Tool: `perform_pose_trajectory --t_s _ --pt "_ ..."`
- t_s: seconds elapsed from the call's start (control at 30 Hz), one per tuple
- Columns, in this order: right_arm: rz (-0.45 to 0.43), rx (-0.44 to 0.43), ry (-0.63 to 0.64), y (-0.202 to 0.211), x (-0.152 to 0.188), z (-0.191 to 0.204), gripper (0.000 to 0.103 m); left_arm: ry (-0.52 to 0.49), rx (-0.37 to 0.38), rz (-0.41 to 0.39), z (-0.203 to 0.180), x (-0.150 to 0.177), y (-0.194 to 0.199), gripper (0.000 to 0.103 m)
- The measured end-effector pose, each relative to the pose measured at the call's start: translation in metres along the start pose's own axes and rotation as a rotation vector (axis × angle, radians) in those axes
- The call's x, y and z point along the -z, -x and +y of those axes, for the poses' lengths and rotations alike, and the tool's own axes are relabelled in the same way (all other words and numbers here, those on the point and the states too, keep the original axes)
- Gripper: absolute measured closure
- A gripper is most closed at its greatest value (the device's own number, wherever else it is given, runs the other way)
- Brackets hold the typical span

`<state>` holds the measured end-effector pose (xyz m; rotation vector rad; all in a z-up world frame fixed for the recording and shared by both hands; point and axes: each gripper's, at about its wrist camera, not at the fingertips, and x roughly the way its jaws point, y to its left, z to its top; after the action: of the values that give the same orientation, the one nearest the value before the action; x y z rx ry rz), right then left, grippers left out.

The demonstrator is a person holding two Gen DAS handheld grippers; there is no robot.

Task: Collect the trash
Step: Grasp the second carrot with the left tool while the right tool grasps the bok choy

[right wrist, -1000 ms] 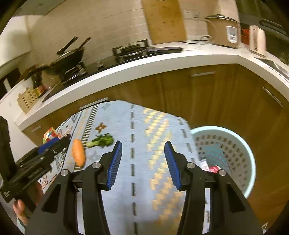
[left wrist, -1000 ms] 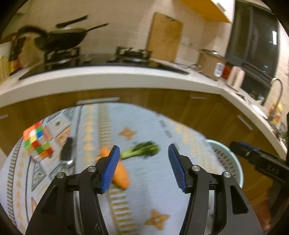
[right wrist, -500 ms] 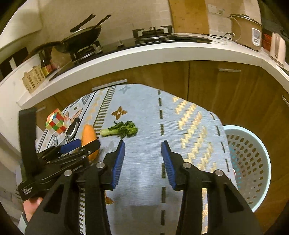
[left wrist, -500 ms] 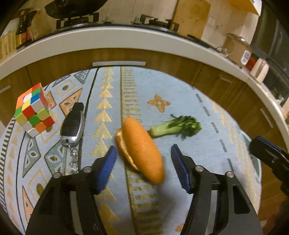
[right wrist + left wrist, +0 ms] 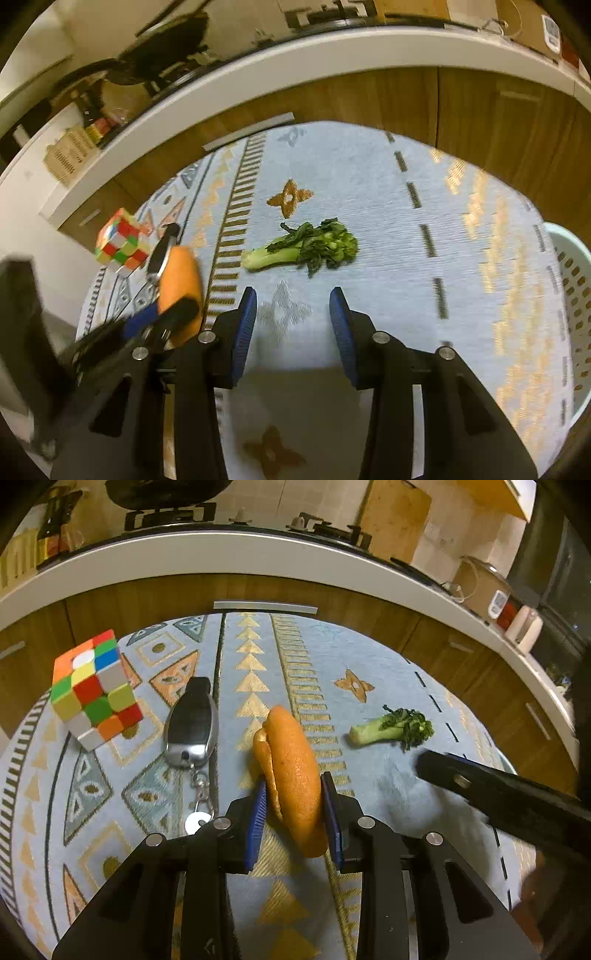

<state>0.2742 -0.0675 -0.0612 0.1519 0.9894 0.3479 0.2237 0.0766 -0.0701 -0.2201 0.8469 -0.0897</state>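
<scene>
A curled orange peel (image 5: 291, 760) lies on the patterned rug (image 5: 332, 646). My left gripper (image 5: 293, 801) straddles it, its jaws closing, and both blue pads touch the peel's sides. The right wrist view also shows the peel (image 5: 181, 273) at the left. A wilted green vegetable stalk (image 5: 306, 247) lies just ahead of my right gripper (image 5: 291, 306), which hovers open over the rug with nothing between its fingers. From the left wrist view the stalk (image 5: 391, 727) lies to the right of the peel, near a dark finger of the right gripper (image 5: 480, 786).
A Rubik's cube (image 5: 92, 686) and a car key with a key ring (image 5: 192, 723) lie left of the peel. A pale perforated basket (image 5: 569, 295) stands at the rug's right edge. Wooden cabinets under a white counter (image 5: 258, 554) border the rug at the back.
My left gripper has come down over the orange peel and its jaws have narrowed onto it. My right gripper has swung left from the basket to the green stalk and dropped lower.
</scene>
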Motion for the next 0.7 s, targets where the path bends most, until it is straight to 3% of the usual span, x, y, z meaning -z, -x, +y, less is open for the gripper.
perform_pose_trajectory --t_s 0.13,0.27,0.4,0.6,0.67,0.7 --pt "0.038 -0.004 -0.065 -0.02 -0.013 0.001 0.065 0.017 0.032 -0.027 0.005 0.004 0.004 0.076" --pt "0.019 0.042 -0.066 -0.029 -0.023 0.009 0.065 0.029 0.046 -0.049 0.007 0.004 0.007 0.076" --pt "-0.009 0.084 -0.1 -0.039 -0.035 0.015 0.055 0.036 0.056 -0.058 0.008 0.004 0.008 0.076" --pt "-0.054 0.262 -0.039 -0.053 -0.039 0.037 0.055 0.027 0.061 -0.064 0.006 0.005 0.01 0.076" --pt "-0.068 0.31 -0.006 -0.055 -0.034 0.043 0.059 0.022 0.064 -0.066 0.005 0.005 0.01 0.076" --pt "-0.074 0.332 0.004 -0.055 -0.033 0.044 0.068 0.02 0.064 -0.067 0.005 0.005 0.01 0.076"
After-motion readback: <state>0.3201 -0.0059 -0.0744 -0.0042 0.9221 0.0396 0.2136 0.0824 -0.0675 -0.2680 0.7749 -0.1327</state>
